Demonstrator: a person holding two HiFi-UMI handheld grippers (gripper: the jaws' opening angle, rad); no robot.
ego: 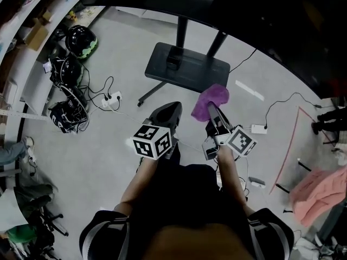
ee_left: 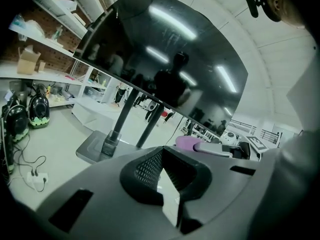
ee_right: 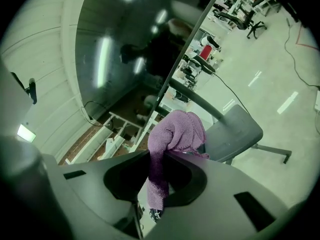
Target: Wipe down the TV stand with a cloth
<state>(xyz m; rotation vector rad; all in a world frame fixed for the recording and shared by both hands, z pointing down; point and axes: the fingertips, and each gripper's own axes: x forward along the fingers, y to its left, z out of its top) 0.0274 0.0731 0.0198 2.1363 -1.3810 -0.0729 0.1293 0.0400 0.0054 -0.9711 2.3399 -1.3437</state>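
Cloth, purple and bunched, sits clamped in the jaws of our right gripper, with one end trailing back between them. From the head view it overlaps the near right corner of the dark base plate of the TV stand, and we cannot tell whether it touches. Our left gripper is held just beside the right one over the grey floor, its jaws together at the tips with nothing between them.
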